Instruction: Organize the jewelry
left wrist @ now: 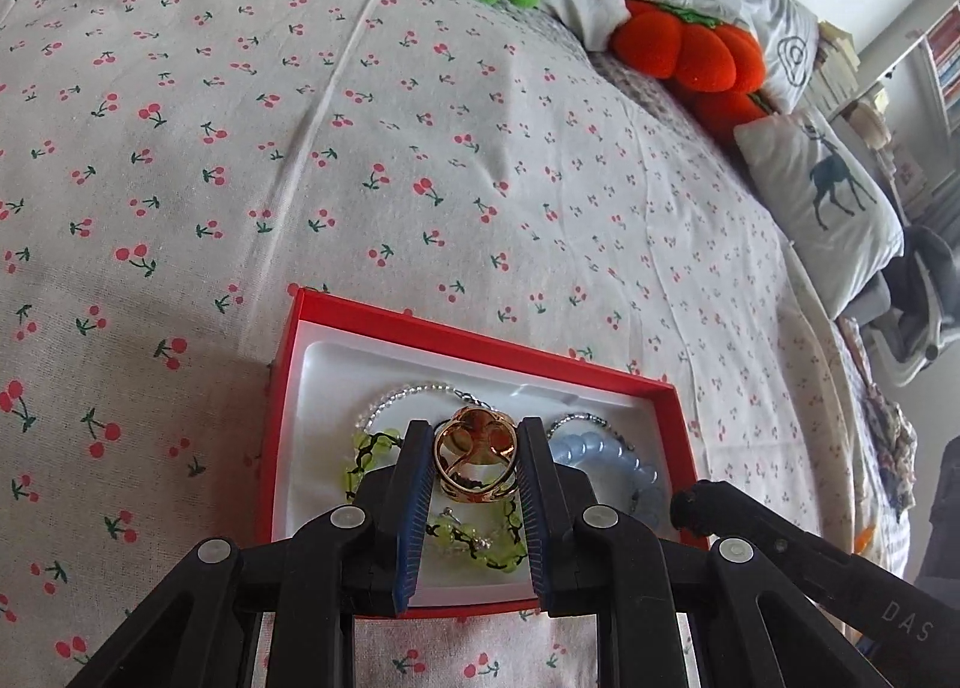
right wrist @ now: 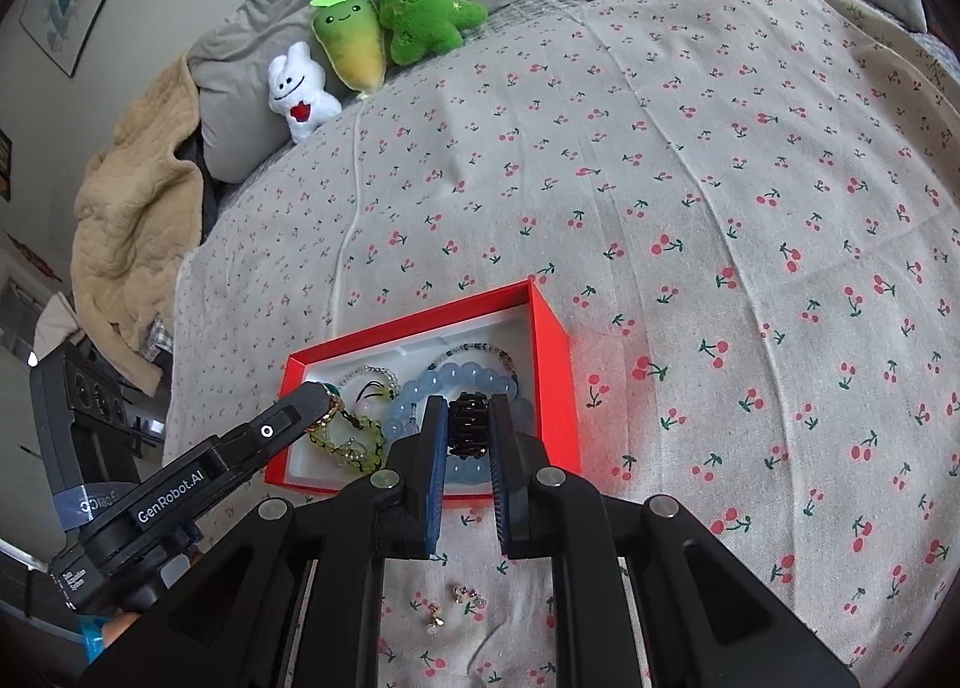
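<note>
A red jewelry box (left wrist: 480,349) with a white lining lies on the cherry-print bedspread; it also shows in the right wrist view (right wrist: 555,352). Inside lie a green bead bracelet (left wrist: 480,553), a pale blue bead bracelet (left wrist: 624,463) and clear bead strands (left wrist: 408,395). My left gripper (left wrist: 477,442) is shut on a gold ring (left wrist: 474,463) above the box. My right gripper (right wrist: 468,418) is shut on a black beaded ring (right wrist: 468,430) over the blue bracelet (right wrist: 474,379). Small earrings (right wrist: 459,601) lie on the bedspread below the box.
Green, white and orange plush toys (right wrist: 384,33) and pillows (left wrist: 834,208) line the far edge of the bed. A beige blanket (right wrist: 132,232) hangs at the left. The bedspread (right wrist: 750,268) spreads wide to the right of the box.
</note>
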Demonstrator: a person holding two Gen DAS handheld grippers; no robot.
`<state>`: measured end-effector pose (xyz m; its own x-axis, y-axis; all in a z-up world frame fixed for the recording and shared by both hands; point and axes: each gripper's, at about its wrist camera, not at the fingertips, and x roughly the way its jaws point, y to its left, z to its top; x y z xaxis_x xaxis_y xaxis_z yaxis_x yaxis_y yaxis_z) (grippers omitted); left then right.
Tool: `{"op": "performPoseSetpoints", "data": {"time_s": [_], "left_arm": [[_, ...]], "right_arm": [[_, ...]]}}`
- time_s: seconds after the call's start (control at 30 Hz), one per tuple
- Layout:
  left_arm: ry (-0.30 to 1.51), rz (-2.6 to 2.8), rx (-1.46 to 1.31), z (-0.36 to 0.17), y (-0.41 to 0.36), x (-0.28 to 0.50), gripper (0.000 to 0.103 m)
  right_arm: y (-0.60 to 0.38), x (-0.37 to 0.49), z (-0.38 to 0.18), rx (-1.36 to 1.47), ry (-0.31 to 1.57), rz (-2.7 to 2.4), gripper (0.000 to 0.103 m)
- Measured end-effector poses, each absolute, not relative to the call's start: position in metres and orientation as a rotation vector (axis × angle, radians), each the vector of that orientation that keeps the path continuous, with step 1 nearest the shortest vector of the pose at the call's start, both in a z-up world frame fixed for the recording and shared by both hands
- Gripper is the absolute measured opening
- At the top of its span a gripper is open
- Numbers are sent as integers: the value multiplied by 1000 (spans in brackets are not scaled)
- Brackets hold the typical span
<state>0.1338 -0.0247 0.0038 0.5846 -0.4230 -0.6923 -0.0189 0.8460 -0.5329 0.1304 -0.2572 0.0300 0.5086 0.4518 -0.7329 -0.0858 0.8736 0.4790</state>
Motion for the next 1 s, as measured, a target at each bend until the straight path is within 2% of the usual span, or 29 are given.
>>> {"op": "performPoseSetpoints", "data": {"time_s": [0.5, 0.63, 0.73, 0.9, 1.0], "left_arm": [[948, -290, -490, 6, -26, 142, 23], [964, -291, -508, 10, -24, 139, 41], [964, -277, -490, 15, -24, 135, 45], [1053, -209, -444, 14, -18, 119, 59], [1074, -225, -480, 14, -9, 110, 59]], "right_arm": [[-257, 146, 34, 410, 993, 382, 14], [-263, 150, 38, 411, 998, 378, 14], [-267, 154, 37, 414, 1007, 377, 14], [-263, 159, 26, 408, 1066, 371, 14], [-259, 160, 20, 421, 1095, 384, 14]]}}
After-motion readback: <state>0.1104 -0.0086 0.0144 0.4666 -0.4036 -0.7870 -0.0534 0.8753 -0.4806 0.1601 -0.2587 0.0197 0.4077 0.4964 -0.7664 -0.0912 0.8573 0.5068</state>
